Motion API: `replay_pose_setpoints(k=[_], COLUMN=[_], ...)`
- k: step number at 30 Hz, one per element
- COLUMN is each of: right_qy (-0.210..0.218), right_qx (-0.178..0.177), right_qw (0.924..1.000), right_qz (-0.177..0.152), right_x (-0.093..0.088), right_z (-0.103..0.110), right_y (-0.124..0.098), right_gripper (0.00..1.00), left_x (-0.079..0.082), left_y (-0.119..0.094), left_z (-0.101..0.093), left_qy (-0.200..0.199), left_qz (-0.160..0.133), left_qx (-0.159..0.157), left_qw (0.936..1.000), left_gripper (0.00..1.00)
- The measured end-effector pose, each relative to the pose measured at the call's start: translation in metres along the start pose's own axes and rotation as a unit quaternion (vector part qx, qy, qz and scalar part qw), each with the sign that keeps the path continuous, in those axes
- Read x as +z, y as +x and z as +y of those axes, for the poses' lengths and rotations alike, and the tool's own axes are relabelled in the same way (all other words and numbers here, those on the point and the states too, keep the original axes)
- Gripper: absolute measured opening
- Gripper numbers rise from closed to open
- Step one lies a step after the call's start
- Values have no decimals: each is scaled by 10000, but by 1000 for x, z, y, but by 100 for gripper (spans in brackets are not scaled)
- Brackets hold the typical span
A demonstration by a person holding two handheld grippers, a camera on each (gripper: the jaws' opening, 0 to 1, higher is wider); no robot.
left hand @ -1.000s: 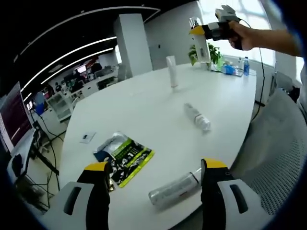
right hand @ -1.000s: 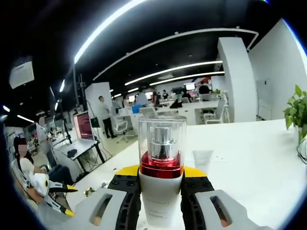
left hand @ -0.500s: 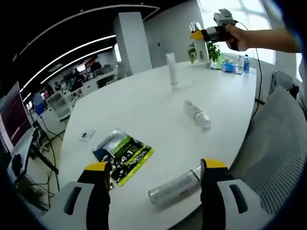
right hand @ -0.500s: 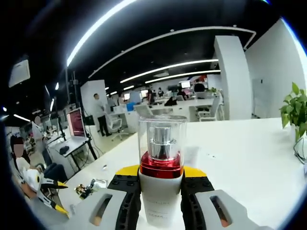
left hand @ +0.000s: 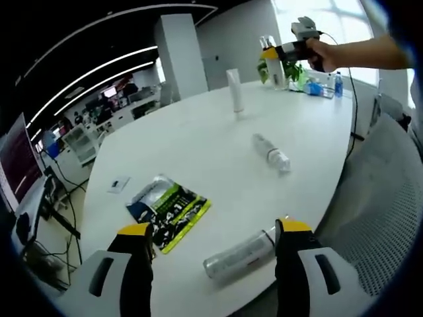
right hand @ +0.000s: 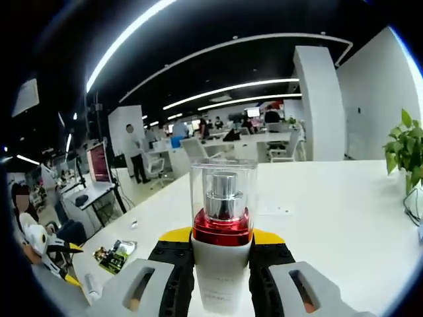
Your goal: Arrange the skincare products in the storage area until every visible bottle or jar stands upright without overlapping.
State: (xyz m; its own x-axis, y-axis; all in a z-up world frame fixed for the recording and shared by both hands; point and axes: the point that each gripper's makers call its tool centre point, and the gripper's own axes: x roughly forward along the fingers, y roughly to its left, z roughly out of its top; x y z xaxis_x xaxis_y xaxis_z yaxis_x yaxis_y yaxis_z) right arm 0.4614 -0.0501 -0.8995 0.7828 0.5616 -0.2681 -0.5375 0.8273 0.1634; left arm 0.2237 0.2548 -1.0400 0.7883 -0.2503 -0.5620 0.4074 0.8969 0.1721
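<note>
Left gripper view, surface: a long white surface (left hand: pixel 198 145) carries the skincare things, spread well apart.
Left gripper view, lying bottles: a silver bottle (left hand: pixel 239 254) lies on its side near the close edge, just ahead of the left tool (left hand: pixel 210 241); a clear bottle (left hand: pixel 271 152) lies flat around mid-surface. Both need standing up, as I judge it.
Left gripper view, upright piece: a white tube (left hand: pixel 234 91) stands at the far end.
Left gripper view, other item: a green and black packet (left hand: pixel 168 208) lies flat, beside a small card (left hand: pixel 119 183).
Left gripper view, left tool: jaws wide apart, holding nothing, poised above the silver bottle, likely its next pick.
Left gripper view, far end: the right tool (left hand: pixel 272 53) in a person's hand (left hand: pixel 316 53) carries a pump bottle (left hand: pixel 275 63) upright over the far corner, near a plant (left hand: pixel 291 69); probably kept vertical so it can be set down standing.
Right gripper view, right tool: the right tool (right hand: pixel 221 254) is clamped tight on the pump bottle (right hand: pixel 223 231), white body between the pads, red collar and clear cap above.
Right gripper view, height: I cannot tell whether the base touches the surface (right hand: pixel 317 218).
</note>
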Motion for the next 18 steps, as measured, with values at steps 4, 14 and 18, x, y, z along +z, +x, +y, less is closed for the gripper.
replay_pose_setpoints(k=[4,14,18], right_qy=[-55,-126,-105], right_qx=[-15,-10,-33], right_qw=[10000,9999,9999], right_qz=[63,112,122], right_x=[-3,-7,-9], right_z=[-7,-26,-35], right_y=[6,21,28], right_gripper=[25,25,25], left_x=[-5,-10,-11], left_y=[1,3,3], left_z=[-1,-3,-3], left_qy=[54,53,55], left_qz=[125,250,285], left_qx=[-24,-74,-81], left_qw=[9999,9996,9995], left_gripper=[70,69,68])
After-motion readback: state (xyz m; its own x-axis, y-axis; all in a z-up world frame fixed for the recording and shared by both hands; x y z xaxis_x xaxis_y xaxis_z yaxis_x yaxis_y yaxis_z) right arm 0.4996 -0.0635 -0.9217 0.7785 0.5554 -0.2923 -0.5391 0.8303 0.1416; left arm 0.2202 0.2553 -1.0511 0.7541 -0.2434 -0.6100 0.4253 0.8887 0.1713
